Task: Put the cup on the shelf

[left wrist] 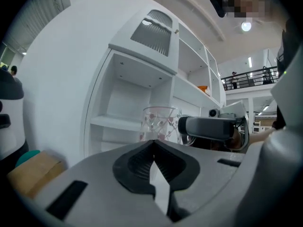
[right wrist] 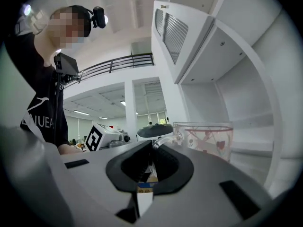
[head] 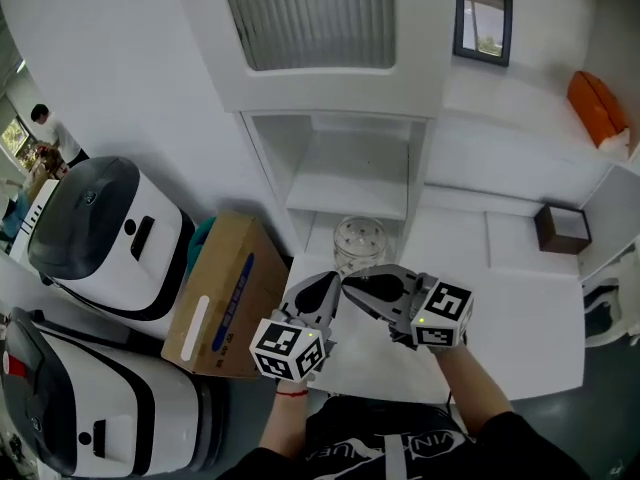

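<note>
A clear glass cup [head: 358, 238] with small red prints stands on the white table [head: 520, 318], just in front of the white shelf unit [head: 345, 183]. My right gripper [head: 348, 281] reaches to its near side. In the right gripper view the cup [right wrist: 208, 138] is ahead to the right, and its thin glass handle [right wrist: 164, 140] runs into the tips of my right gripper [right wrist: 154, 144], which is shut on it. My left gripper [head: 333, 280] sits beside it on the left, shut and empty. In the left gripper view, the cup [left wrist: 158, 122] stands beyond the closed left gripper [left wrist: 152, 142].
A cardboard box [head: 225, 293] leans at the table's left edge. Two white and black machines [head: 110, 233] [head: 90, 398] stand further left. A dark brown box [head: 562, 228] sits at the right, an orange object [head: 597, 106] higher up, and a framed picture [head: 483, 21] on the wall.
</note>
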